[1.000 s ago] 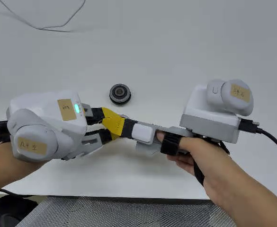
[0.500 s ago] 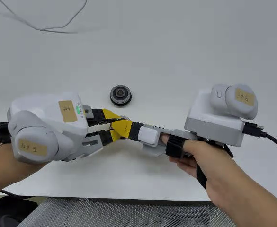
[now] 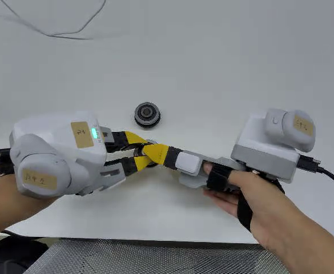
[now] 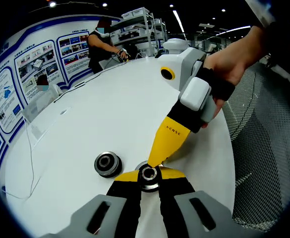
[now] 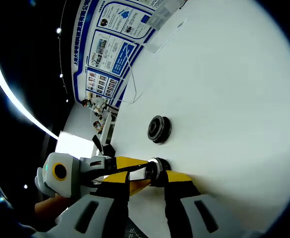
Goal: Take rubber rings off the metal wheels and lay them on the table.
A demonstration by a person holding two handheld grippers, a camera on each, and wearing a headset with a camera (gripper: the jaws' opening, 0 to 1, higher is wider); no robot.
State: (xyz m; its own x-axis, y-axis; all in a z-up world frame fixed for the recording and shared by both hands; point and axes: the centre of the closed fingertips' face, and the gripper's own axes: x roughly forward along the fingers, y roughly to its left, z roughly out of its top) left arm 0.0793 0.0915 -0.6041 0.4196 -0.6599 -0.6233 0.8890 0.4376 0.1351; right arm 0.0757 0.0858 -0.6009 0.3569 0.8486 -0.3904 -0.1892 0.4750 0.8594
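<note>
Together left tool (image 4: 149, 176), right tool (image 5: 154, 177) pinch one wheel (image 4: 148, 173).

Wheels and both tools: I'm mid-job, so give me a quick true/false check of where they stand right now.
1. Two wheels are in sight. True: the held wheel and the free wheel.
2. The left tool grips a wheel between its jaws. True.
3. The right tool hangs far from the left tool. False: its tips are at the same held wheel.
4. The free wheel is stacked on the held one. False: it lies apart on the table, beyond both tools.
5. A cable lies at the table's far side. True.
</note>
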